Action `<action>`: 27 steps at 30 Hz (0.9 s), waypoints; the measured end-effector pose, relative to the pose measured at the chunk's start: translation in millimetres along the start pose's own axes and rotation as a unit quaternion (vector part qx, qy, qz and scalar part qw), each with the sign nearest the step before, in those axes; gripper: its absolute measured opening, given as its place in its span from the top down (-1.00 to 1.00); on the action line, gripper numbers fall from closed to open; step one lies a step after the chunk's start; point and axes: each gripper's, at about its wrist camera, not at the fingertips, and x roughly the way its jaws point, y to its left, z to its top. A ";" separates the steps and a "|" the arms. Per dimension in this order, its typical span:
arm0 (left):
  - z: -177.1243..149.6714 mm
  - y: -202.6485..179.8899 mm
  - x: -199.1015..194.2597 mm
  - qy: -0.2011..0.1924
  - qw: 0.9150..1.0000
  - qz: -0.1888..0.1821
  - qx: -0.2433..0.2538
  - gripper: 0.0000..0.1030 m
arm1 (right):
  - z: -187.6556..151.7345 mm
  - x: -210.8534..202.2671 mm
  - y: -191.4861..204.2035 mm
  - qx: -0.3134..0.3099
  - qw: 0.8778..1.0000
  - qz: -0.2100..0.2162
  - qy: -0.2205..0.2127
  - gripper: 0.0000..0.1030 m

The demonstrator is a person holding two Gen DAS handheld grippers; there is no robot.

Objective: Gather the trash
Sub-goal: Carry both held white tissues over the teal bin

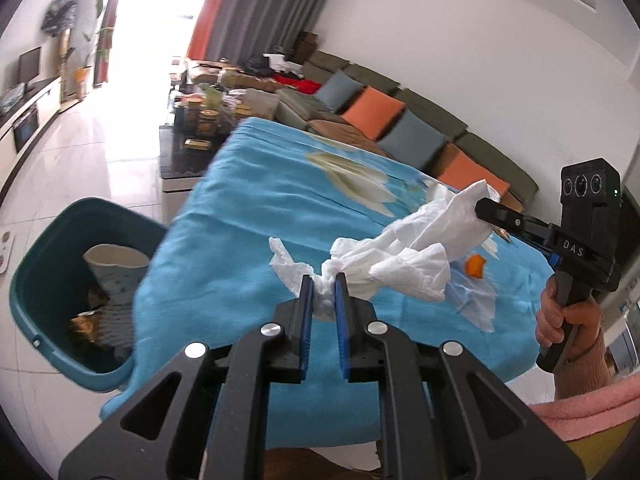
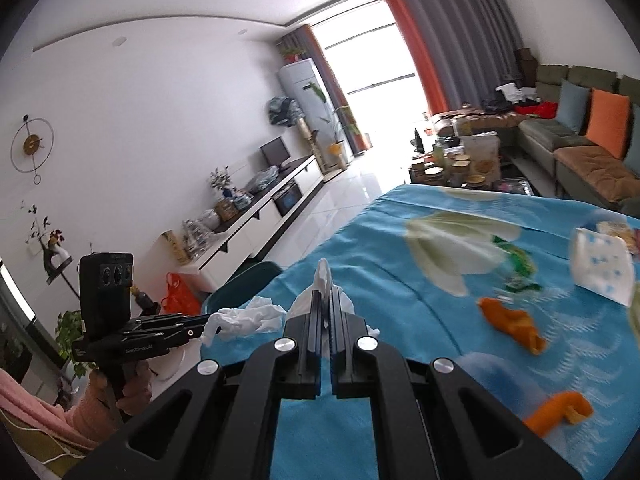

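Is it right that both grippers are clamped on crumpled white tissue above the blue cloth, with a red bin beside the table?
Not quite: the plastic bin is teal, as the left wrist view shows. The left gripper and right gripper are indeed shut on crumpled white tissue above the blue cloth.

We see the tissue stretched above the table between our two grippers, the bin on the floor just off its left edge, and peels near its right edge.
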 end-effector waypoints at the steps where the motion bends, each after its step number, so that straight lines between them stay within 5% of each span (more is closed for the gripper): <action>1: 0.0 3.6 -3.2 -0.003 1.000 0.005 -0.003 0.78 | 1.6 4.9 1.6 -0.002 1.000 0.004 0.002 0.96; 27: -0.4 63.0 -49.1 -0.043 0.991 0.106 -0.069 0.78 | 31.3 96.5 43.2 -0.033 0.995 0.081 0.043 0.96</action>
